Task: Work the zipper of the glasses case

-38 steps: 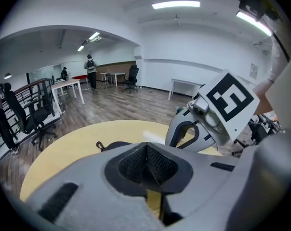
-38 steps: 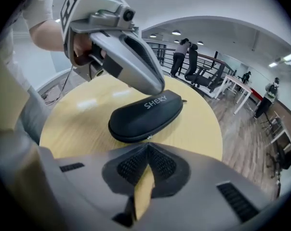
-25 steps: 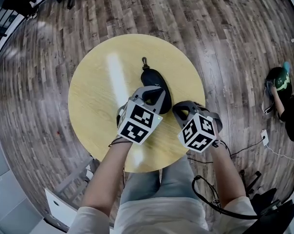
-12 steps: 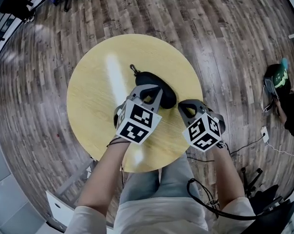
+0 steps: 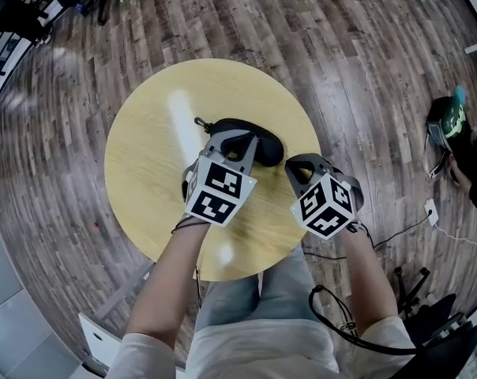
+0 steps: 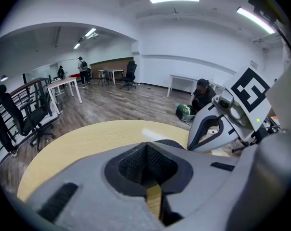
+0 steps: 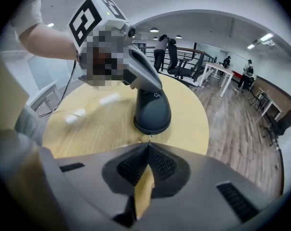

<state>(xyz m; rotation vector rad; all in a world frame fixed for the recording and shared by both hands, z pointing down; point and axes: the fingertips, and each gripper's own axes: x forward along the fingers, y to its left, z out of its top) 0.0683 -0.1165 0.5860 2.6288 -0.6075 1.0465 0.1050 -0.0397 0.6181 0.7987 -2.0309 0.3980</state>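
Right tool [image 7: 148, 144]: jaws closed, pinching the zipper pull [image 7: 149, 136] at near end of the black glasses case [image 7: 152, 112]. Left tool [image 5: 232, 140]: jaws together, tips pressing on case top. Both forearms reach forward over the round yellow surface [image 5: 144, 172]. Case lies mid-surface. Only the head view shows the clip [image 5: 199, 122] at its far end.
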